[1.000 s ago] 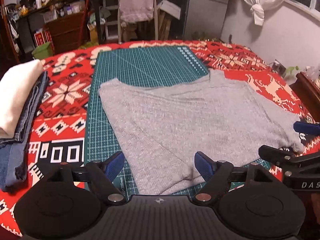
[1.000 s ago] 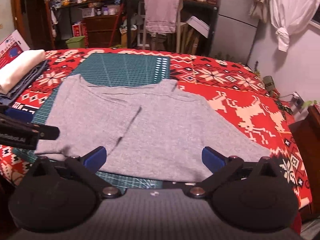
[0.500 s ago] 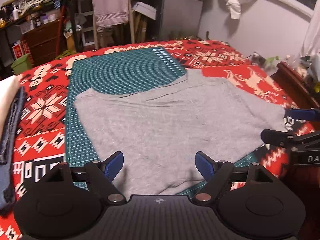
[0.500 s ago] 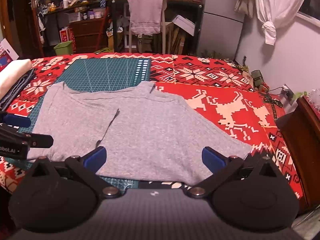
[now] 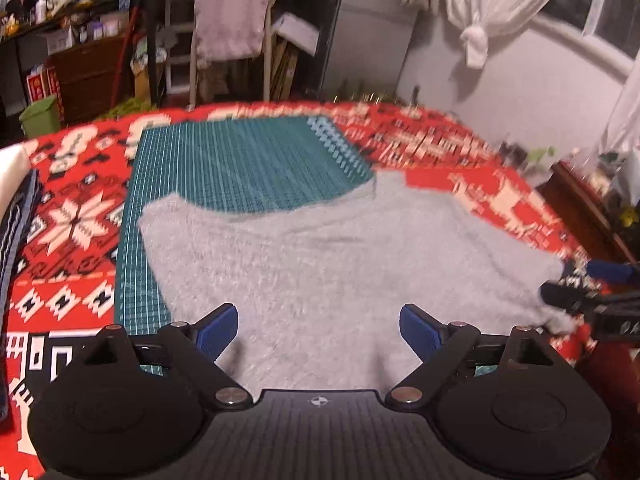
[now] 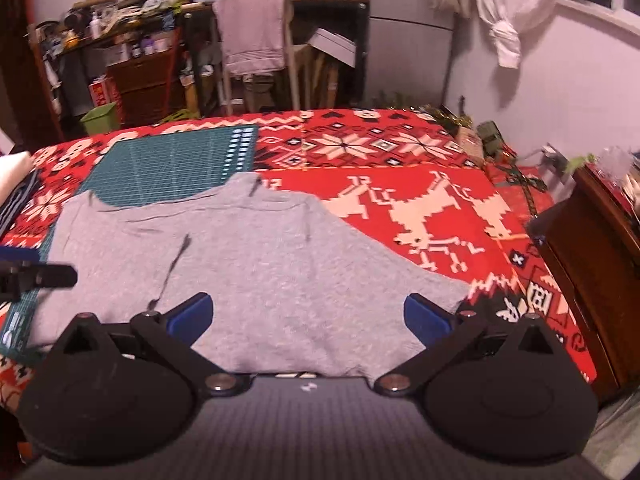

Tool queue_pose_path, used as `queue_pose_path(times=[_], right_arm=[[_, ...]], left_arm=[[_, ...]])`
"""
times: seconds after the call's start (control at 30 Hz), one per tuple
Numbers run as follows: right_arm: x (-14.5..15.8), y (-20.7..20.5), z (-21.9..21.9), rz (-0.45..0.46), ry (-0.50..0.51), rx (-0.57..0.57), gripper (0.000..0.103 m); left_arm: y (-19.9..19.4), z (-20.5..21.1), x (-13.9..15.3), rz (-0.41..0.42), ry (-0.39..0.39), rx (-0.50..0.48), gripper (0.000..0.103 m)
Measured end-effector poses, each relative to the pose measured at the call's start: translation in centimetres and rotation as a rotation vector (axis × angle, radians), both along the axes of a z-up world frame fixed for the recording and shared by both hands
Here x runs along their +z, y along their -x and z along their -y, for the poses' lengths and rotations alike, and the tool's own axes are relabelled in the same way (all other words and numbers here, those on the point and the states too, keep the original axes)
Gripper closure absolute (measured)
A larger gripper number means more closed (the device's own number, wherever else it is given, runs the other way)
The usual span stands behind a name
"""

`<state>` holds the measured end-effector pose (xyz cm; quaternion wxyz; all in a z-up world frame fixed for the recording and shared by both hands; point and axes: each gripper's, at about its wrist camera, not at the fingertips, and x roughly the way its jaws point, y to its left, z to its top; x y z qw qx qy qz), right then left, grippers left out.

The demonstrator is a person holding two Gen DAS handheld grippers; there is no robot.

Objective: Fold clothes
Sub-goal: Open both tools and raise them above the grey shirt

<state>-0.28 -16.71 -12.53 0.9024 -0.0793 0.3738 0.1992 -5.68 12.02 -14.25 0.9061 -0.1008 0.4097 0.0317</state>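
**Mia:** Where is the gray sweater (image 5: 320, 264)?

**Tom:** It lies flat on the bed. Its left part is on the green cutting mat (image 5: 244, 160). Its right part is on the red blanket (image 6: 400, 152) with the white deer and snowflakes.

**Mia:** Is any part of it folded?

**Tom:** Yes. From the right camera, a piece on the left side lies over the body. You can see its dark edge running down the middle.

**Mia:** What is the left gripper (image 5: 319, 327) doing?

**Tom:** It is above the near edge of the sweater. Its two blue pads (image 5: 218, 330) are far apart. Nothing is between them but the cloth below.

**Mia:** And the right gripper (image 6: 308, 318)?

**Tom:** Its blue pads (image 6: 426, 320) are wide apart too. It holds nothing. It sits over the near right part of the sweater.

**Mia:** What else is there?

**Tom:** A stack of folded clothes (image 5: 16, 200) is at the left edge of the bed. Behind the bed is a chair (image 6: 256, 44) with a pink cloth over it.
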Motion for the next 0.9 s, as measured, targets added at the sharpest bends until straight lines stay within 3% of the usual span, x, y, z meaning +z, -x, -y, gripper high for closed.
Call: queue_pose_path(times=[0.2, 0.4, 0.57, 0.73, 0.9], right_arm=[[-0.5, -0.3, 0.9, 0.013, 0.006, -0.006, 0.0], [-0.5, -0.1, 1.4, 0.027, -0.004, 0.0, 0.0], [-0.6, 0.1, 1.9, 0.039, -0.039, 0.039, 0.0], [-1.0, -0.1, 2.9, 0.012, -0.12, 0.065, 0.0], [-1.4, -0.4, 3.7, -0.024, -0.177, 0.026, 0.0]], left_arm=[[0.0, -1.8, -1.1, -0.001, 0.155, 0.036, 0.015], [0.1, -1.1, -0.2, 0.056, 0.013, 0.046, 0.014], [0.2, -1.2, 0.1, 0.104, 0.016, 0.059, 0.014], [0.2, -0.6, 0.6, 0.121, -0.034, 0.051, 0.014], [0.4, -0.4, 0.5, 0.15, 0.016, 0.049, 0.012]])
